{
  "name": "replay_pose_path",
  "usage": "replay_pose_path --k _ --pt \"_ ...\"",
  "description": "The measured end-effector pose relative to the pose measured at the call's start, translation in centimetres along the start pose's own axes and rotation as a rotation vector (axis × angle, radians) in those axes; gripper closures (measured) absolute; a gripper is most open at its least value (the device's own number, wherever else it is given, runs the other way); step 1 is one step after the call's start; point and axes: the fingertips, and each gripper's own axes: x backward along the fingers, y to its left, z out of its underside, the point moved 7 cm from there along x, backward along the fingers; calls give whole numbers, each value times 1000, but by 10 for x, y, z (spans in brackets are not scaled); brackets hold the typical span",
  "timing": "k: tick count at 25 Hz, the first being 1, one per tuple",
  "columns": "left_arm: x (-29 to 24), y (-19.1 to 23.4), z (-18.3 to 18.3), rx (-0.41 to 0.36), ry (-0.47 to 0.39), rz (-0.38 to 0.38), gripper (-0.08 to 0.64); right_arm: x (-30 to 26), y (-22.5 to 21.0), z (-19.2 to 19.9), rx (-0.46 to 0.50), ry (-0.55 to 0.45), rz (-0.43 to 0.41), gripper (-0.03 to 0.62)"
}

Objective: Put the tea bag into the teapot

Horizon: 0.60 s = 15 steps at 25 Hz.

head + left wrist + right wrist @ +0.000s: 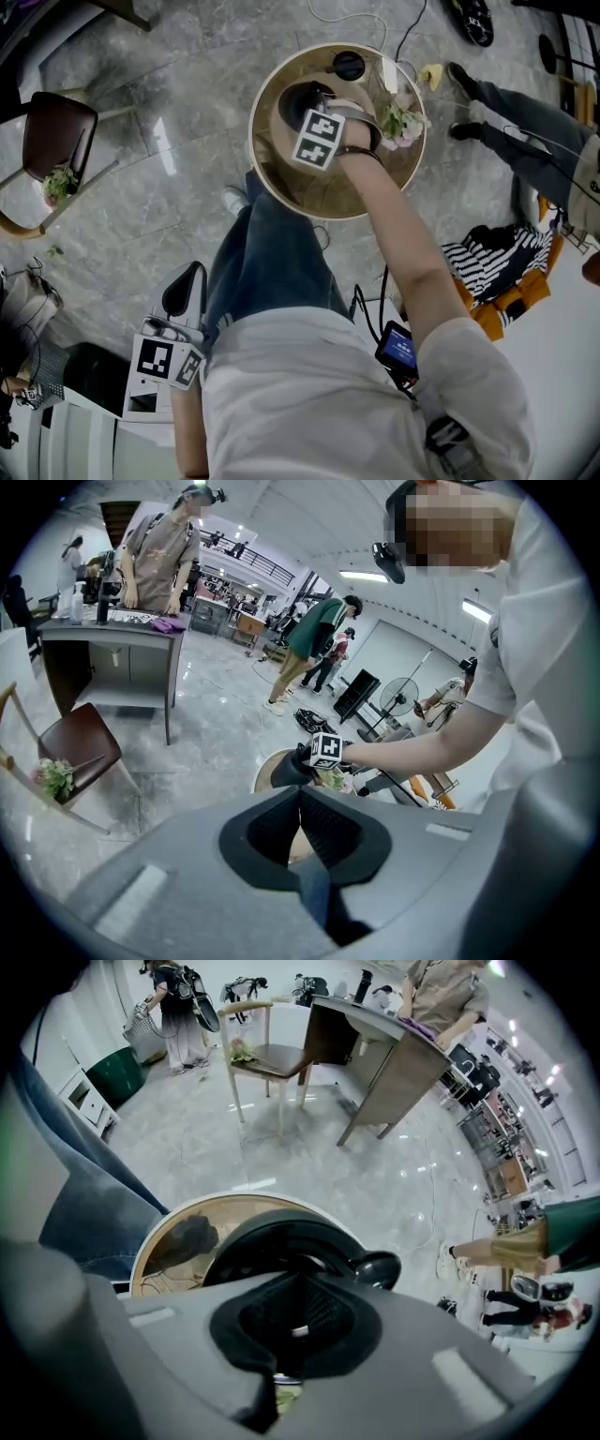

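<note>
Head view: the right gripper [312, 127] is pointing straight down over the teapot [291, 98] near the far edge of the table [281, 192], with the left gripper [183, 289] hanging well apart. Left gripper view: its jaws are meeting, empty. Right gripper view: its jaws are pinching a pale scrap, likely the tea bag [298, 1331], directly above the teapot's mouth.

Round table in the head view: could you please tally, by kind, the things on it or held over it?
teapot: 1
loose lid: 1
flower bunch: 1
tea bag, a small white bit pinched in the shut right claw: 1
Total: 4
A pale streak beside the lid is too unclear to count.
</note>
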Motion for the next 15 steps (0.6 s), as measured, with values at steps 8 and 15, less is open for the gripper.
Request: replay_pose_path --k 8,15 --pt "-3 0 -1 -4 5 10 552 19 -6 16 -141 -89 -26 582" --pt "-6 -2 -2 -12 12 18 552 50 -20 37 -347 -168 -16 518"
